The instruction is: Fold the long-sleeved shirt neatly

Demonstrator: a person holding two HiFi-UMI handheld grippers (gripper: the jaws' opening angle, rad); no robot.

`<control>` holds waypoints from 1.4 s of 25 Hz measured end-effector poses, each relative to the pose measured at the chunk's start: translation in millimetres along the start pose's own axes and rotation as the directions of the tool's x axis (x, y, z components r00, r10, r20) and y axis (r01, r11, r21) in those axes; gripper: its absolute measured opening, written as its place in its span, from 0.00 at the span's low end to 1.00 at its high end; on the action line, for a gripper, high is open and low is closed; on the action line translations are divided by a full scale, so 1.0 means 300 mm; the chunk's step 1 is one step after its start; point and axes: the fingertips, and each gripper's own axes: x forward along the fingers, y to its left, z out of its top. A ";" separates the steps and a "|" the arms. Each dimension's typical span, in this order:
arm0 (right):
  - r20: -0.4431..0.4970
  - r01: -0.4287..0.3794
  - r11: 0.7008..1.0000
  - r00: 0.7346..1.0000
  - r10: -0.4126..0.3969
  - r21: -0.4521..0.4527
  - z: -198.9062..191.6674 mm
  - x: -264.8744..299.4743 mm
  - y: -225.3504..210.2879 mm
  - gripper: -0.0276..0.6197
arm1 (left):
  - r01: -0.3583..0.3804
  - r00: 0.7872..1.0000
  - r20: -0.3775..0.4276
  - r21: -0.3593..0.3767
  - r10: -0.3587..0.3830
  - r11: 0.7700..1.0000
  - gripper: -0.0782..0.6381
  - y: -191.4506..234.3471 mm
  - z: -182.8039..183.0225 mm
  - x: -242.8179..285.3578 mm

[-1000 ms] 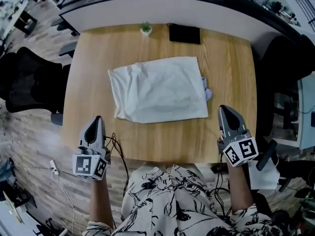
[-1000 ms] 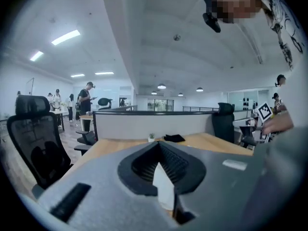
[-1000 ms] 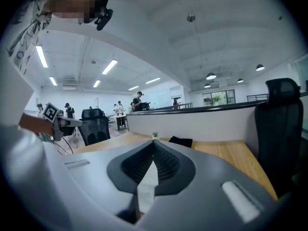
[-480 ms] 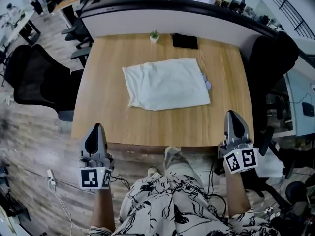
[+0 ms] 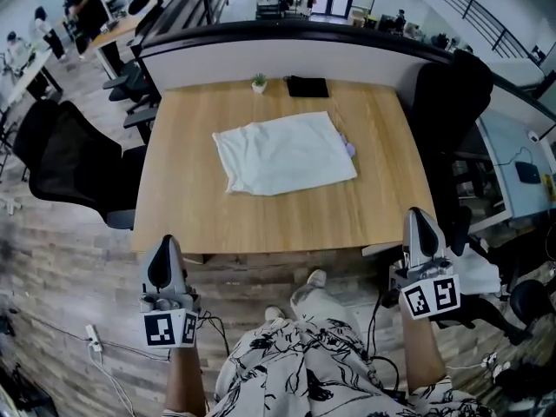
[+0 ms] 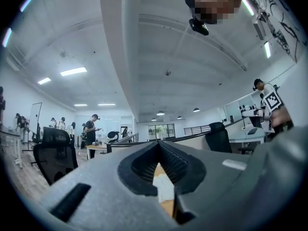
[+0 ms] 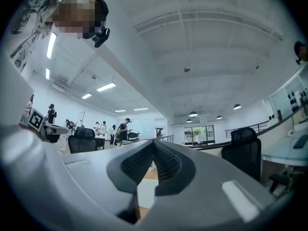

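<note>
The white long-sleeved shirt (image 5: 282, 153) lies folded into a flat rectangle on the middle of the wooden table (image 5: 382, 207). A small bluish scrap (image 5: 349, 149) pokes out at its right edge. My left gripper (image 5: 164, 250) hangs shut and empty over the floor, short of the table's near left corner. Held the same way, my right gripper (image 5: 420, 222) is shut and empty off the near right corner. In the left gripper view the closed jaws (image 6: 159, 147) point level at the table, and a sliver of the shirt (image 6: 164, 187) shows below them. The right gripper (image 7: 154, 147) also points level.
A small potted plant (image 5: 259, 82) and a flat black item (image 5: 307, 86) sit at the table's far edge. Black office chairs stand at the left (image 5: 65, 159) and far right (image 5: 447, 94). Cables (image 5: 208, 320) trail on the wooden floor near my legs.
Both grippers have drawn back from the table's near edge toward the person and now hang over the floor. The head view has pulled back, so the table looks smaller. The shirt has not moved.
</note>
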 end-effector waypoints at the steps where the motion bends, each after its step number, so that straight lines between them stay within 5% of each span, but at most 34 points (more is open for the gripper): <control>1: 0.003 0.007 1.000 1.000 -0.007 -0.024 0.015 -0.022 -0.001 0.05 | -0.001 1.000 -0.002 -0.004 0.001 1.000 0.11 -0.004 0.008 -0.012; 6: 0.007 0.022 0.995 1.000 -0.022 -0.095 0.060 -0.108 -0.034 0.05 | -0.027 1.000 0.016 -0.011 0.027 1.000 0.11 -0.035 0.074 -0.069; 13: 0.015 0.016 0.999 1.000 -0.015 -0.028 0.057 -0.200 -0.122 0.05 | -0.092 0.996 0.009 0.028 0.092 0.995 0.11 -0.111 0.119 -0.172; 24: -0.019 -0.007 0.999 1.000 0.007 -0.053 -0.005 -0.271 -0.193 0.05 | -0.172 0.984 -0.039 0.050 0.174 0.984 0.11 -0.170 0.063 -0.269; 35: -0.013 -0.016 0.999 1.000 0.015 -0.036 -0.006 -0.273 -0.190 0.05 | -0.158 0.985 -0.059 0.070 0.162 0.985 0.11 -0.204 0.037 -0.264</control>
